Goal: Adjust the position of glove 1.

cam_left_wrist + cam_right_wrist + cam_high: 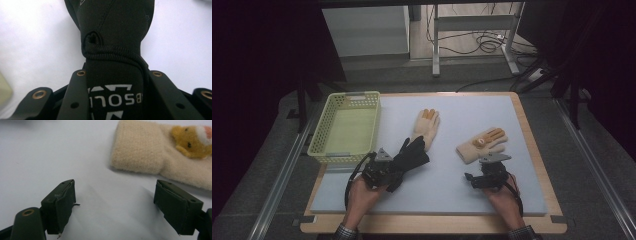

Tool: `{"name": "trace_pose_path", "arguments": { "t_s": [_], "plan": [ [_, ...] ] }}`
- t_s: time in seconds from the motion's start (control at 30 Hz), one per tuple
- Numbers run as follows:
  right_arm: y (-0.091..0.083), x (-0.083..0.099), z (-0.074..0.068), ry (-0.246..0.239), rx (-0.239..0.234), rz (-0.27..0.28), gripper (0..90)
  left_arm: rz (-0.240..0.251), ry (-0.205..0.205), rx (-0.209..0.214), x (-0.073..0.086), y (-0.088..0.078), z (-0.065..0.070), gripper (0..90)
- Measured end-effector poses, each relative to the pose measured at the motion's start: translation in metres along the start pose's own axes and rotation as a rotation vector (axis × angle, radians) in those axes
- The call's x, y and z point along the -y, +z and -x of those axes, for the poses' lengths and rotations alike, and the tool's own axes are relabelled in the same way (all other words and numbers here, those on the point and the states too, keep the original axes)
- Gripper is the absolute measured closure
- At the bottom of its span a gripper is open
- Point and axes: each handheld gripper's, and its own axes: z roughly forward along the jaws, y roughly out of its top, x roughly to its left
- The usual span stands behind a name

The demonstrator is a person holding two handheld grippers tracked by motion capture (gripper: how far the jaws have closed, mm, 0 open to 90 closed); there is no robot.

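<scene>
Now, from the high view, the left gripper pinches a soft black fabric glove at its cuff, just off the pale blue mat; the pale yellow plastic basket sits near, at the mat's left edge; the right gripper waits with its jaws spread wide, holding nothing. I think the step is lifting the black glove, and the next move likely calls for carrying it over the basket rim and letting go (slowly, so it does not snag).

Next, the left gripper view: both jaws press tight on the glove's printed cuff.

Last, the right gripper view: a cream woolly glove with a small bear patch lies just ahead.

Count: three gloves (one black, two cream), one basket, two grippers.
</scene>
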Motion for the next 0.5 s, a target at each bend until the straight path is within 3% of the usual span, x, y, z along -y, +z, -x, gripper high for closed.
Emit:
{"name": "trace_pose_path", "arguments": {
  "t_s": [0.5],
  "plan": [
    [0.0, 0.0, 0.0, -0.002, 0.002, 0.0, 17.2, 0.053, -0.044, -0.084, -0.045, -0.027, -0.022, 67.1]
  ]
}}
